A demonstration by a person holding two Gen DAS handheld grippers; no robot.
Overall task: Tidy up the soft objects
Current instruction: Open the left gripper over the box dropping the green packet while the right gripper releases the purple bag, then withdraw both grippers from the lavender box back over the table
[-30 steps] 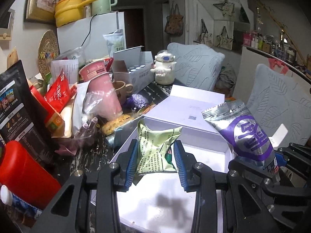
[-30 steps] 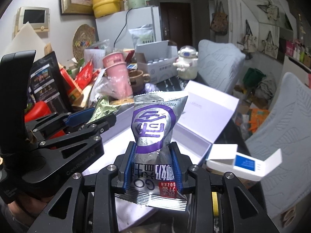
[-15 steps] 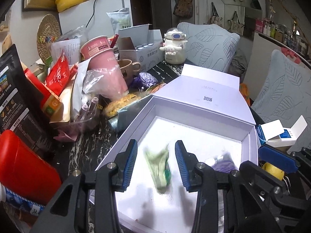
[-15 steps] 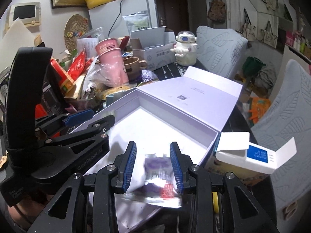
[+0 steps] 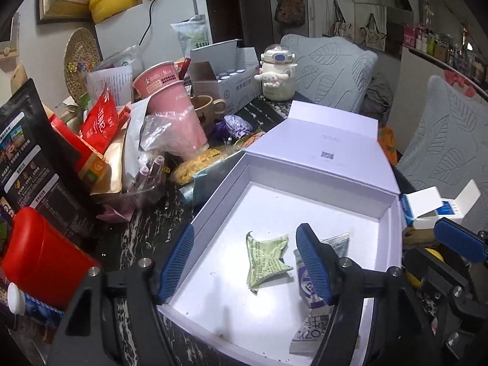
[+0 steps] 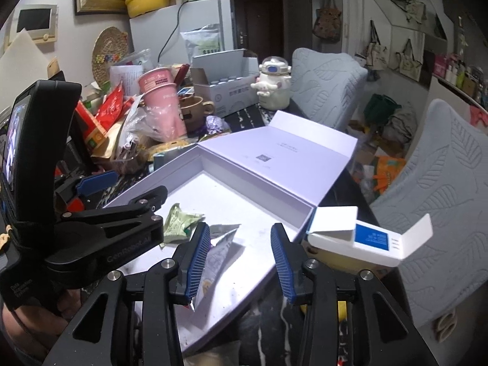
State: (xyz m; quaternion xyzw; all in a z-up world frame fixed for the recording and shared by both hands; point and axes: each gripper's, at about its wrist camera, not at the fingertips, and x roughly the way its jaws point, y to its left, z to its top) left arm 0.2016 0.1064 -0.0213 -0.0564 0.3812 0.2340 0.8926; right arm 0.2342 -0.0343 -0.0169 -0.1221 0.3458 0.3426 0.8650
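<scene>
A pale green snack packet (image 5: 266, 257) lies flat inside the open white box (image 5: 305, 183); it also shows in the right wrist view (image 6: 178, 224). A silver and purple packet (image 5: 317, 311) lies beside it in the box, partly behind my left gripper's right finger, and shows in the right wrist view (image 6: 218, 247). My left gripper (image 5: 244, 262) is open and empty above the box. My right gripper (image 6: 239, 262) is open and empty over the box's near right corner (image 6: 213, 320).
A pile of clutter stands left of the box: pink cups (image 5: 170, 103), red packets (image 5: 100, 119), a red container (image 5: 39, 259), a black bag (image 5: 27, 158). A small blue and white carton (image 6: 366, 238) sits at the box's right. Grey cushioned chairs (image 6: 442, 183) stand beyond.
Both grippers opened and let their packets drop into the box. The packets were held a second ago, were falling half a second ago, and now lie still.
</scene>
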